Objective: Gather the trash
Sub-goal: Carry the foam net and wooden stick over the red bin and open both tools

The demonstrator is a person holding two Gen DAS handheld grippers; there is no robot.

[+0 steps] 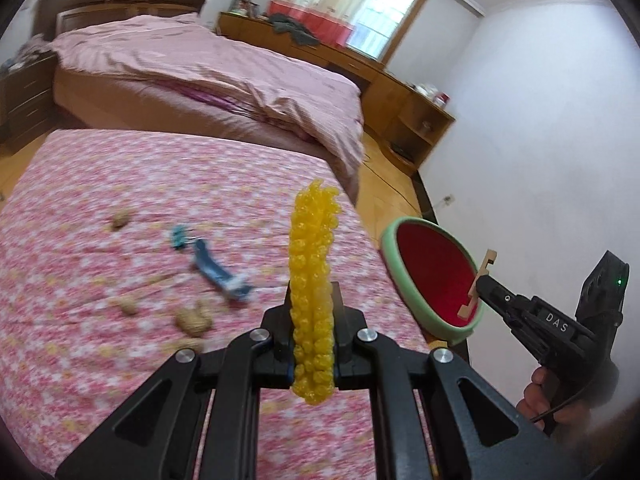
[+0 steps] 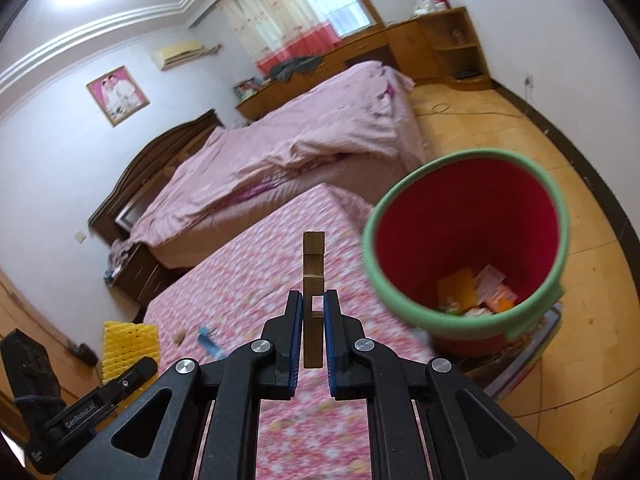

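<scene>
Left wrist view has the left gripper (image 1: 314,316) clamped tight on a yellow foam net (image 1: 313,280), held upright over the floral table (image 1: 100,184), where peanut shells (image 1: 194,318) and a blue wrapper (image 1: 216,268) lie scattered. Right wrist view shows the right gripper (image 2: 313,320) pinching a wooden piece (image 2: 313,276), fingers nearly closed around it, just beside the green rim of the red bin (image 2: 468,240), which sits off the table's edge with trash inside.
</scene>
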